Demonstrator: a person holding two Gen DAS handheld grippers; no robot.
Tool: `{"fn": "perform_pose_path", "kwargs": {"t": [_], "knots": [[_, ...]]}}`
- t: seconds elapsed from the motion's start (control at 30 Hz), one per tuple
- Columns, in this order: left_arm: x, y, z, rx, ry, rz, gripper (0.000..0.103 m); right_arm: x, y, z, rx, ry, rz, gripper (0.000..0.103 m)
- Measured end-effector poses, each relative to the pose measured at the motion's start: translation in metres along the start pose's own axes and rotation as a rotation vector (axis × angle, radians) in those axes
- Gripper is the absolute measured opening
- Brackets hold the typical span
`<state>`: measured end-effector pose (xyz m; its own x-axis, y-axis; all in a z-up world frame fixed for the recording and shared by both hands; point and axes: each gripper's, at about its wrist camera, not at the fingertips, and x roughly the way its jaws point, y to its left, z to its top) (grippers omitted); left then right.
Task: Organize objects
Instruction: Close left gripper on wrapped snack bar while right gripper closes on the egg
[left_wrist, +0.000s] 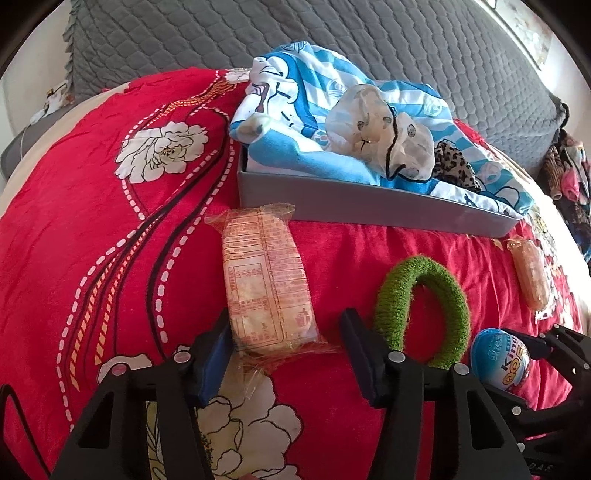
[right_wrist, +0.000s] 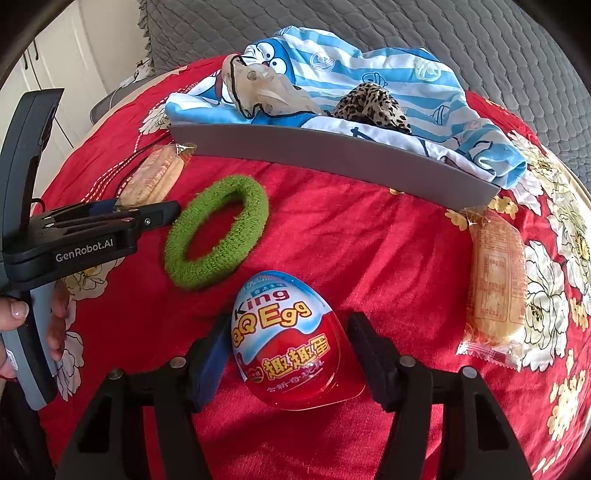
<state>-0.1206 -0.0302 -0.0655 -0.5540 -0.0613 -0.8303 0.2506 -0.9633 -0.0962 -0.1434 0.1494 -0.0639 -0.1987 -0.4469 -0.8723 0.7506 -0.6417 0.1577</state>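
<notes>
Right claw (right_wrist: 286, 354) straddles the toy egg (right_wrist: 291, 339) on the red bedspread (right_wrist: 351, 229), jaws apart; left pad looks at or near the shell, right pad shows a gap. I read this as not yet clamped. Left claw (left_wrist: 286, 343) likewise apart around the near end of the wrapped snack (left_wrist: 266, 284): left pad against the wrapper, right pad clear of it.

Risks, my judgement: the egg is rounded and glossy, so an off-centre squeeze could squirt it forward toward the green hair ring (right_wrist: 218, 232). The snack's film may slip or crumple, and gripped at one end it would droop.

Surroundings: grey tray (right_wrist: 332, 155) at the far side, already heaped with a blue striped cloth (right_wrist: 369, 70) and a leopard scrunchie (right_wrist: 373, 101), leaving little free room. A second snack pack (right_wrist: 496, 284) lies to the right. The two claws sit close together, with the ring between them.
</notes>
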Motion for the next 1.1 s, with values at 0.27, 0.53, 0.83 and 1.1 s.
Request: {"fn": "perform_pose_path", "kwargs": {"t": [0.27, 0.53, 0.83, 1.1], "knots": [[0.0, 0.002, 0.002, -0.008, 0.001, -0.021, 0.05, 0.001, 0.001, 0.0, 0.0, 0.002, 0.008, 0.059], [-0.002, -0.001, 0.001, 0.011, -0.001, -0.029, 0.041, 0.0, -0.001, 0.001, 0.011, 0.007, 0.021, 0.056], [-0.006, -0.003, 0.0, 0.015, -0.007, -0.034, 0.041, -0.002, -0.002, 0.002, 0.016, 0.009, 0.032, 0.054], [-0.01, -0.006, -0.001, 0.028, -0.014, -0.035, 0.041, -0.004, -0.001, 0.002, 0.018, 0.01, 0.043, 0.054]]}}
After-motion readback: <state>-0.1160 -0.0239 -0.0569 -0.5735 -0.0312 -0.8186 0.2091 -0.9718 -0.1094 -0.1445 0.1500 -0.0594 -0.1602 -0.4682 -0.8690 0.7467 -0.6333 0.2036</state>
